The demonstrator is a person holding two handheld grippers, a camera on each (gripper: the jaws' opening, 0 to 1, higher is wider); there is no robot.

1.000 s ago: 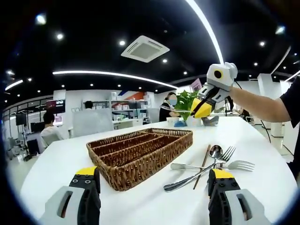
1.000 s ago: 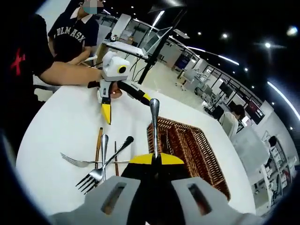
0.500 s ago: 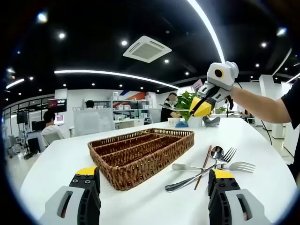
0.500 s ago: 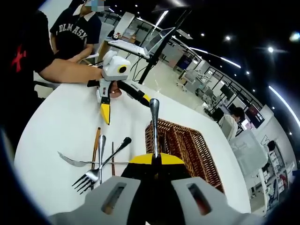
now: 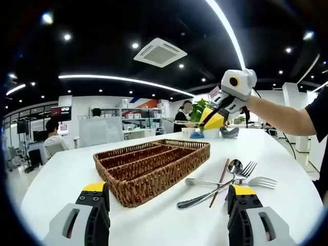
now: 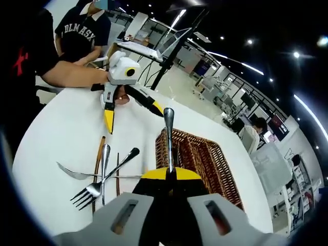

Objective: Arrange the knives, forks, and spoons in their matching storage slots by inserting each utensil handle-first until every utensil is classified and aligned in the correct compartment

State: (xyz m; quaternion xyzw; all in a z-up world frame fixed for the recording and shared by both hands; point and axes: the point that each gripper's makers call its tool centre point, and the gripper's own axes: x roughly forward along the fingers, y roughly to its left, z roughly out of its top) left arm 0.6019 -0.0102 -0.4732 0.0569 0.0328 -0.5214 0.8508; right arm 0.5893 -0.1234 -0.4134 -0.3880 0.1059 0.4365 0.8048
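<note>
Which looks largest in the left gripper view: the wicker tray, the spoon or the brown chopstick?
1. Wicker tray.
2. Spoon.
3. Brown chopstick, though spoon and chopstick look close in length.

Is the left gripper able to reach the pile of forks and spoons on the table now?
Probably yes: the left gripper is open and empty, and bare table lies between it and the pile; the basket sits aside.
</note>
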